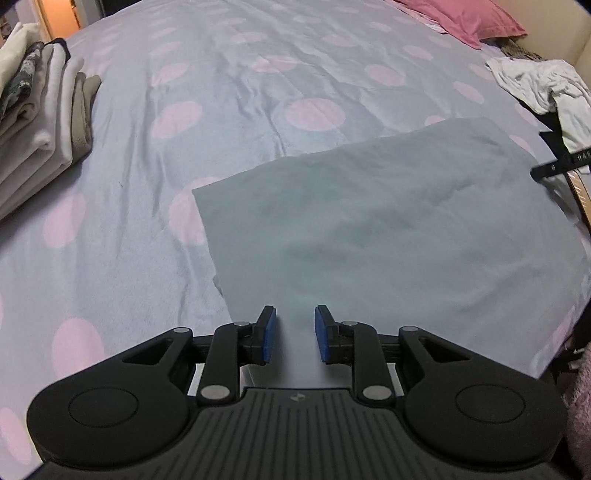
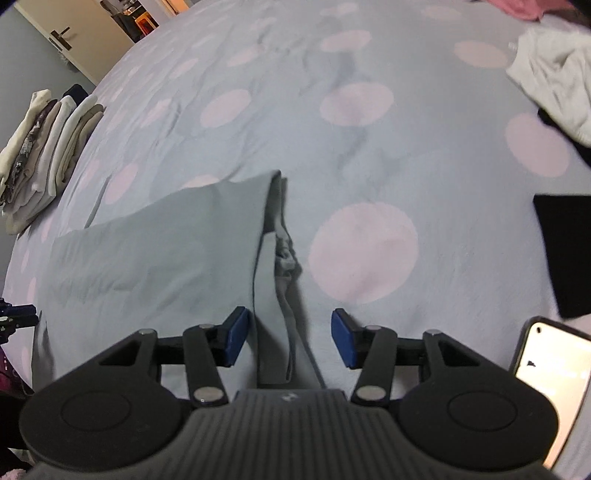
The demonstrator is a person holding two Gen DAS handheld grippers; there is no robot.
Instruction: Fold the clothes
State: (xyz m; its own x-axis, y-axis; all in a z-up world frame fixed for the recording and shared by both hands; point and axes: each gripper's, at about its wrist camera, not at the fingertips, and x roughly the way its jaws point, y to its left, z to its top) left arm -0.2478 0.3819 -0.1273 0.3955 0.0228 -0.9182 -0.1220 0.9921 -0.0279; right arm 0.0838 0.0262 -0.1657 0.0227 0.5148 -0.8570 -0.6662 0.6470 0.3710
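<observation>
A folded grey-blue garment (image 1: 388,229) lies flat on the dotted bedcover (image 1: 221,110). My left gripper (image 1: 295,325) is open and sits low over the garment's near edge, with cloth showing in the gap between the blue pads (image 1: 267,332). In the right wrist view, the garment (image 2: 159,258) spreads to the left, and its layered right edge (image 2: 280,258) runs towards the camera. My right gripper (image 2: 289,332) is wide open and straddles that edge without pinching it.
A stack of folded clothes (image 1: 40,107) (image 2: 48,155) stands at the bed's left side. A crumpled white pile (image 1: 543,85) (image 2: 554,77) lies at the far right, near a pink pillow (image 1: 465,14). A lit phone (image 2: 550,376) and a black item (image 2: 565,251) lie at the right.
</observation>
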